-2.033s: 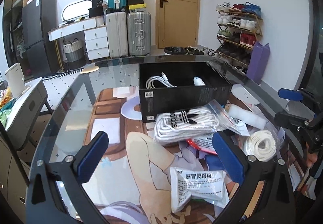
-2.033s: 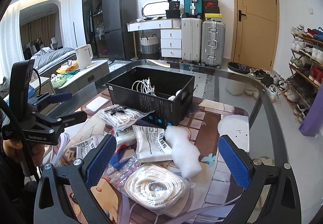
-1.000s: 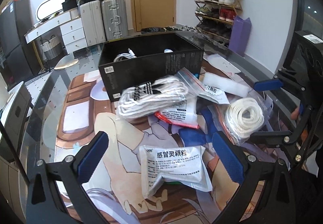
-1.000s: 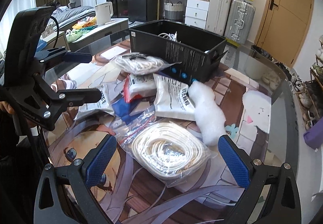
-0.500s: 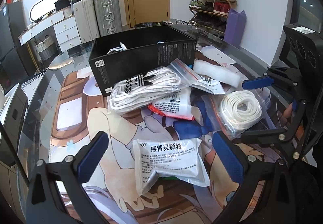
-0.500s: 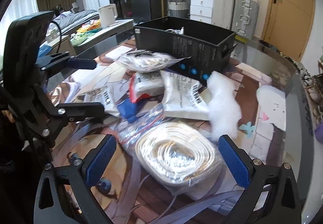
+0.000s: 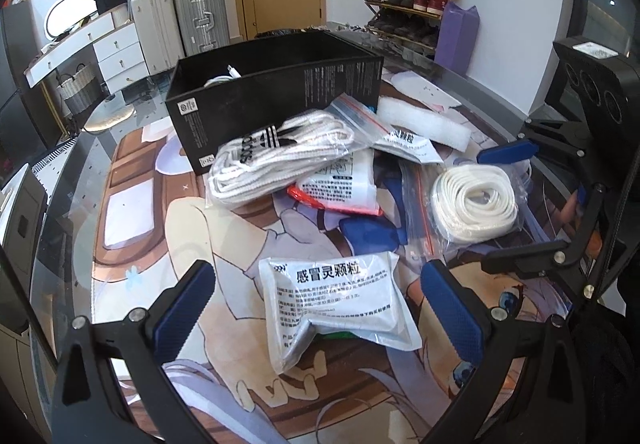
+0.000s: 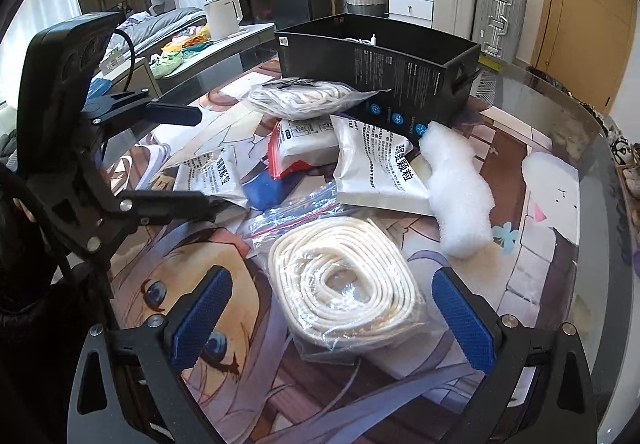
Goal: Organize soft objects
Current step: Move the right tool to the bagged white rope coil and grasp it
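On worktop (image 8: 560, 116), both grippers hover low w/ jaws apart — left gripper (image 7: 320, 308) over med pouch (image 7: 340, 300), right gripper (image 8: 332, 320) straddling bagged cord coil (image 8: 344, 288); black box (image 7: 272, 92) behind the pile.

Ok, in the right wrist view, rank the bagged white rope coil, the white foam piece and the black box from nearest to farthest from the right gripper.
1. Bagged white rope coil: lies between the open jaws of the right gripper.
2. White foam piece: farther out, to the right.
3. Black box: farthest, at the back of the pile.
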A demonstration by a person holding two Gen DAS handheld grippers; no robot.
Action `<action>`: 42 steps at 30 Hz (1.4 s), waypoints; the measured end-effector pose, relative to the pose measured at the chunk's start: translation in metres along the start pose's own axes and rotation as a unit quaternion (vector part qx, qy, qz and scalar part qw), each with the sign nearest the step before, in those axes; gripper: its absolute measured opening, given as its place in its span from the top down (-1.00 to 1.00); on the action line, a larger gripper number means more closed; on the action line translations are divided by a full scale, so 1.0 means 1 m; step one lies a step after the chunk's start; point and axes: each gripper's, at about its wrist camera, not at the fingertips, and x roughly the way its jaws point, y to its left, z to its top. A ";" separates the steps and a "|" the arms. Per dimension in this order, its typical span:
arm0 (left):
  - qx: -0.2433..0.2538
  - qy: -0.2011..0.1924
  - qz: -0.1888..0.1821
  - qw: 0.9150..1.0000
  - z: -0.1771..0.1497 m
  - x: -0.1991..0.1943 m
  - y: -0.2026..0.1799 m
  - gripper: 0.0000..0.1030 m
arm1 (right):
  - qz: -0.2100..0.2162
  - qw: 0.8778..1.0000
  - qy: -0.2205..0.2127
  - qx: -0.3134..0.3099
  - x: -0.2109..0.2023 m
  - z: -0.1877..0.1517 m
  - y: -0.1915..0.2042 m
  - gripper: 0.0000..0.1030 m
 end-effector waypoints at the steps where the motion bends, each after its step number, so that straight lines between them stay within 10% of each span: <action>1: 0.002 0.003 -0.001 1.000 0.000 0.000 -0.001 -1.00 | 0.000 1.000 0.000 -0.001 0.000 0.000 0.000 -0.97; 8: 0.005 0.023 -0.006 1.000 -0.003 0.005 0.000 -1.00 | -0.002 1.000 0.009 -0.013 0.004 0.000 0.004 -0.59; 22: 0.006 0.049 -0.010 0.999 -0.008 0.014 -0.002 -0.96 | -0.009 1.000 0.012 -0.027 0.007 -0.001 0.009 -0.58; 32: 0.027 0.031 -0.031 0.999 -0.006 0.004 -0.009 -0.20 | 0.012 0.998 0.006 -0.064 0.004 -0.004 0.023 -0.32; 42: 0.018 0.017 -0.034 0.999 -0.002 -0.003 -0.004 -0.12 | 0.013 0.997 -0.003 -0.075 -0.002 -0.006 0.025 0.06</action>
